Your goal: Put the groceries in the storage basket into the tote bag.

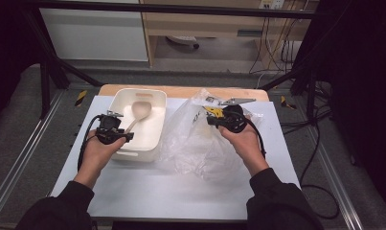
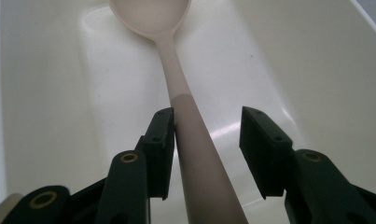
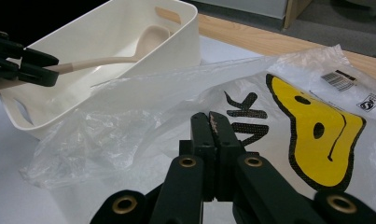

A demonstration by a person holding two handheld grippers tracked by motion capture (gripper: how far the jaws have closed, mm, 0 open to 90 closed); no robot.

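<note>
A beige spoon point(image 1: 141, 109) lies in a white plastic bin point(image 1: 133, 154), bowl at the far end. My left gripper point(image 1: 127, 136) reaches over the bin's near rim. In the left gripper view, the spoon handle point(image 2: 195, 135) runs between the jaws of the left gripper point(image 2: 206, 140); it rests against the left pad point(image 2: 160, 140) and the right pad stands apart from it. My right gripper point(image 1: 210, 120) is shut on the thin film of a clear plastic bag point(image 1: 190, 143) with a yellow print. The right gripper view shows the right gripper point(image 3: 210, 121) with jaws pressed together and the bag point(image 3: 129, 98) draped around them.
Bin and bag sit on a white mat point(image 1: 181, 191) over a wooden table point(image 1: 181, 91). In the right gripper view the bin point(image 3: 190, 37) stands left of the bag, with the left gripper point(image 3: 36, 70) at the spoon point(image 3: 148, 39). Cables and metal frame rails surround the table.
</note>
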